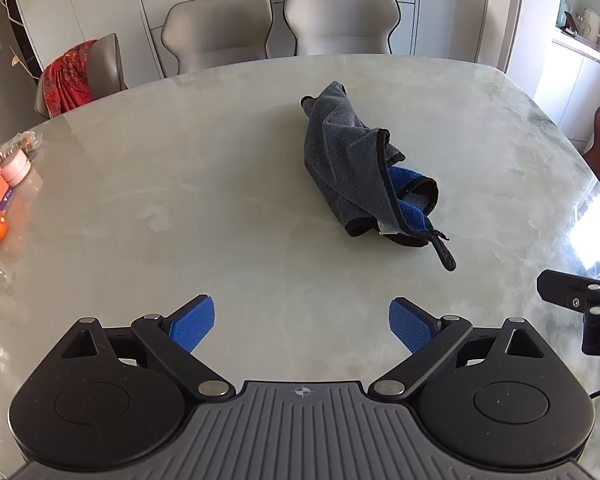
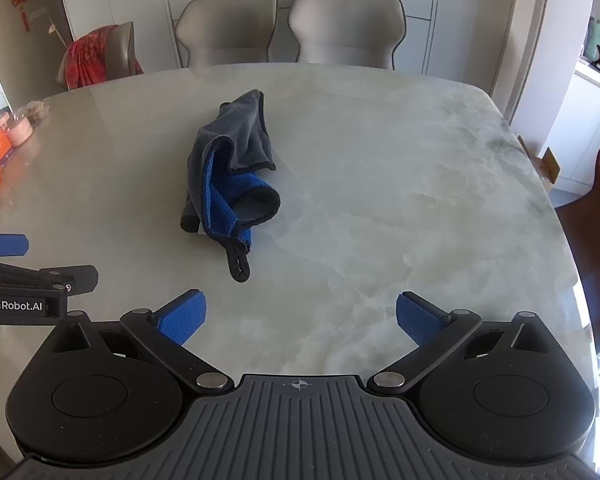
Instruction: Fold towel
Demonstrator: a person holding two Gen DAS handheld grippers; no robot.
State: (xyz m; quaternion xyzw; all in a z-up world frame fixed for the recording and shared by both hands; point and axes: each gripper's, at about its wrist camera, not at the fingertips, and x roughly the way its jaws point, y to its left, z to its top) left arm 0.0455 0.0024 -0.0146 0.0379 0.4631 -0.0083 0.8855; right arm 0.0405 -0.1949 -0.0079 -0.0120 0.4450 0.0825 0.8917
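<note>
Ahead, the crumpled towel lay mid-table, long axis running away from both grippers, L & R spread wide, empty, well short of it.

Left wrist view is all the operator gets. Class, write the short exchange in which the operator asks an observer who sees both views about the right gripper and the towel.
Operator: Is the right gripper open?
Observer: Yes. In the right wrist view, the right gripper has its jaws spread wide and holds nothing.
Operator: What does the towel's other side show?
Observer: The towel shows a broad blue inner face there, curled into a roll above its black hanging loop.
</note>
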